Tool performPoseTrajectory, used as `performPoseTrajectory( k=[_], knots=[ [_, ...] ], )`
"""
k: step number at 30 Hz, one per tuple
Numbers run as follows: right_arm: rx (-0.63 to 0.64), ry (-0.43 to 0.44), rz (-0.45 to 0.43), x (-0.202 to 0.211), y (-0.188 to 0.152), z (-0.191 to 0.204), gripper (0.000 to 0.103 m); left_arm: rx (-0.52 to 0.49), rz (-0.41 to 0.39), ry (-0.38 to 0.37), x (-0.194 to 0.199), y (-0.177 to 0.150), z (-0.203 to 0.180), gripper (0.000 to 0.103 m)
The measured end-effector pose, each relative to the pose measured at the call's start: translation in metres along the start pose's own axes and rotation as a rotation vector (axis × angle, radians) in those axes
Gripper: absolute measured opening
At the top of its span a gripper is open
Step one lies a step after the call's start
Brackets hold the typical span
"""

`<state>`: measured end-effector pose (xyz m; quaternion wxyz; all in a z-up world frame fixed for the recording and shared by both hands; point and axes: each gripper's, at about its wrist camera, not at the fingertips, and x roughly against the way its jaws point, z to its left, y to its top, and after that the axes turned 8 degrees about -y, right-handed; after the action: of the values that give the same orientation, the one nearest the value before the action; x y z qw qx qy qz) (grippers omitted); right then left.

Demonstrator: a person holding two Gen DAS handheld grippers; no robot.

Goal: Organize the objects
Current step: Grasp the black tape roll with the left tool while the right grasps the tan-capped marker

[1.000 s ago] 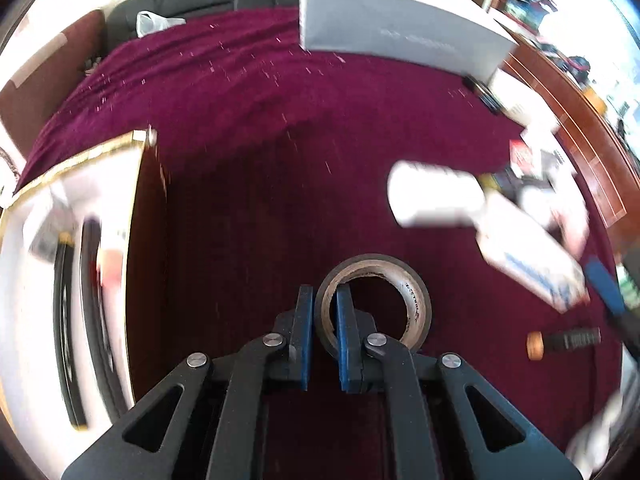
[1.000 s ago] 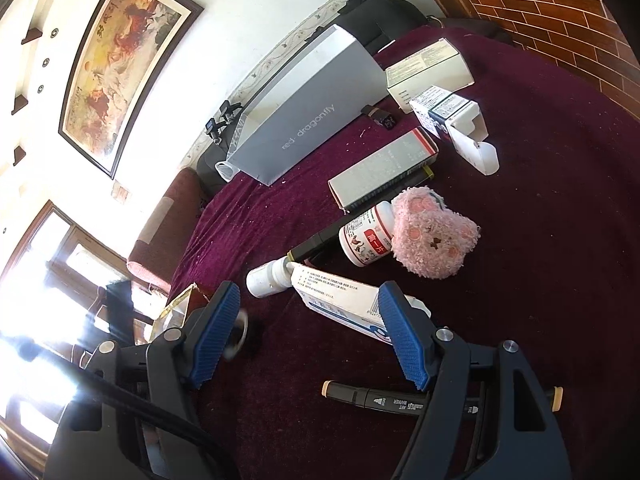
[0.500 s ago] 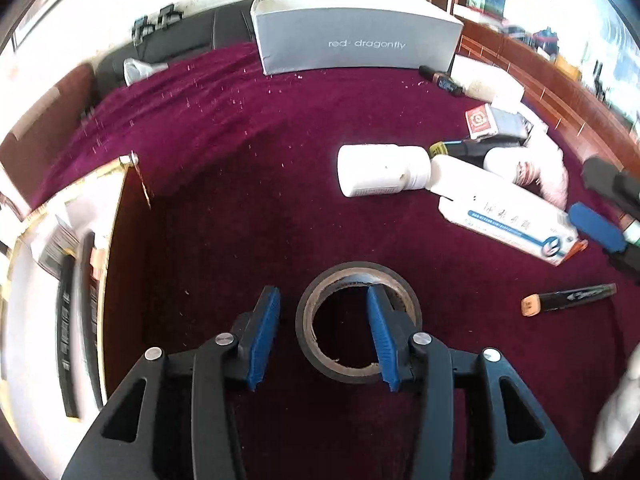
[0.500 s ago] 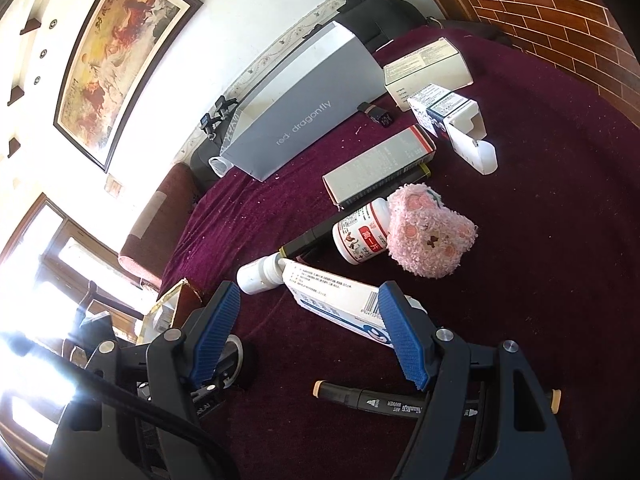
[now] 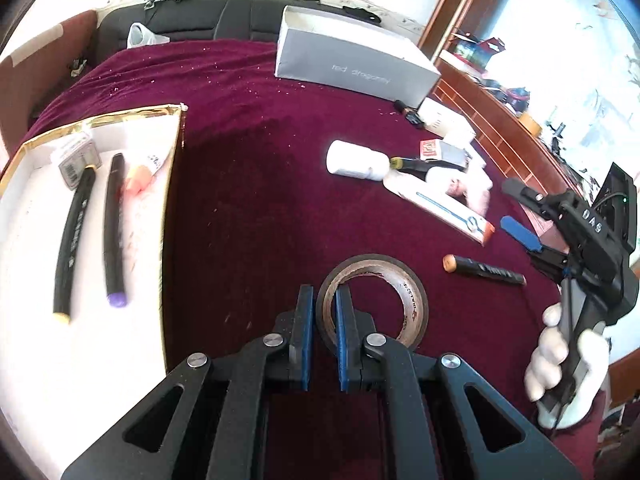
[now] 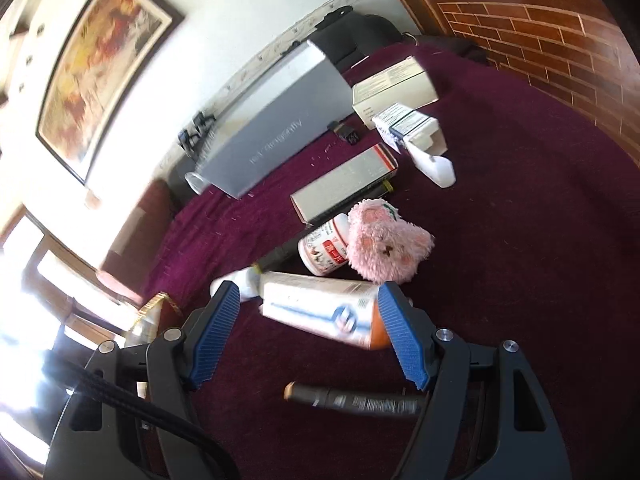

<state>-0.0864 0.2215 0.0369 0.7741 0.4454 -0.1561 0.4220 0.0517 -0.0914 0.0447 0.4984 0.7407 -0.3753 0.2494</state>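
Note:
My left gripper is shut on the near wall of a brown tape roll, one finger inside the ring and one outside, above the maroon cloth. To its left lies a white, gold-rimmed tray holding two black markers, a small box and an orange item. My right gripper stands open over a white and blue carton; nothing touches its pads. A black marker with an orange cap lies just below it. In the left wrist view the right gripper is held by a gloved hand.
A grey shoebox stands at the back. A white bottle, a pill bottle, a pink plush and several small cartons crowd the middle right. A brick wall borders the far side.
My left gripper opened around the tape roll, then shut on its wall again and swung so the tray shows more fully. The right gripper tipped slightly down toward the carton.

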Motion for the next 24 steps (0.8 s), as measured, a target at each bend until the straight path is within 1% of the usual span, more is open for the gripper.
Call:
performPoseTrajectory(
  k=[2, 3, 5, 7, 9, 11, 12, 13, 14, 15, 17, 19, 20, 21, 23, 24],
  knots=[
    [0.015, -0.003, 0.009, 0.013, -0.003, 0.002, 0.073, -0.017, -0.008, -0.004, 0.008, -0.004, 0.001, 0.008],
    [0.036, -0.01, 0.031, 0.017, -0.006, 0.003, 0.074, -0.018, -0.012, -0.011, 0.012, -0.008, 0.002, 0.008],
    [0.066, -0.02, 0.083, 0.018, -0.01, 0.005, 0.074, -0.011, -0.011, -0.03, 0.015, -0.011, 0.003, 0.008],
    [0.107, -0.071, 0.125, 0.013, -0.013, 0.006, 0.074, -0.006, -0.011, -0.047, 0.016, -0.015, 0.003, 0.008],
    [0.153, -0.14, 0.163, 0.002, -0.017, 0.005, 0.074, 0.002, -0.013, -0.065, 0.018, -0.018, 0.004, 0.008],
    [0.171, -0.162, 0.223, -0.011, -0.021, 0.004, 0.074, 0.007, -0.015, -0.074, 0.021, -0.021, 0.004, 0.008],
    [0.172, -0.163, 0.273, -0.018, -0.025, 0.004, 0.076, 0.007, -0.017, -0.076, 0.023, -0.022, 0.004, 0.008],
    [0.196, -0.175, 0.259, -0.015, -0.028, 0.008, 0.078, 0.006, -0.02, -0.077, 0.025, -0.023, 0.004, 0.008],
    [0.213, -0.156, 0.298, -0.015, -0.032, 0.012, 0.078, 0.002, -0.024, -0.076, 0.027, -0.024, 0.003, 0.008],
    [0.223, -0.118, 0.345, -0.015, -0.039, 0.017, 0.078, -0.007, -0.028, -0.073, 0.029, -0.024, 0.003, 0.008],
    [0.253, -0.075, 0.408, -0.012, -0.051, 0.027, 0.078, -0.02, -0.034, -0.072, 0.03, -0.025, 0.0, 0.008],
    [0.318, -0.114, 0.407, -0.008, -0.062, 0.038, 0.078, -0.03, -0.031, -0.079, 0.029, -0.026, -0.003, 0.008],
    [0.356, -0.152, 0.391, -0.006, -0.066, 0.043, 0.078, -0.033, -0.03, -0.081, 0.028, -0.026, -0.004, 0.008],
    [0.407, -0.21, 0.362, -0.004, -0.071, 0.049, 0.078, -0.036, -0.028, -0.084, 0.028, -0.027, -0.005, 0.008],
    [0.46, -0.282, 0.332, -0.004, -0.077, 0.054, 0.075, -0.038, -0.025, -0.084, 0.027, -0.028, -0.006, 0.008],
    [0.472, -0.304, 0.326, -0.004, -0.08, 0.055, 0.071, -0.036, -0.025, -0.082, 0.028, -0.029, -0.005, 0.008]
  ],
)
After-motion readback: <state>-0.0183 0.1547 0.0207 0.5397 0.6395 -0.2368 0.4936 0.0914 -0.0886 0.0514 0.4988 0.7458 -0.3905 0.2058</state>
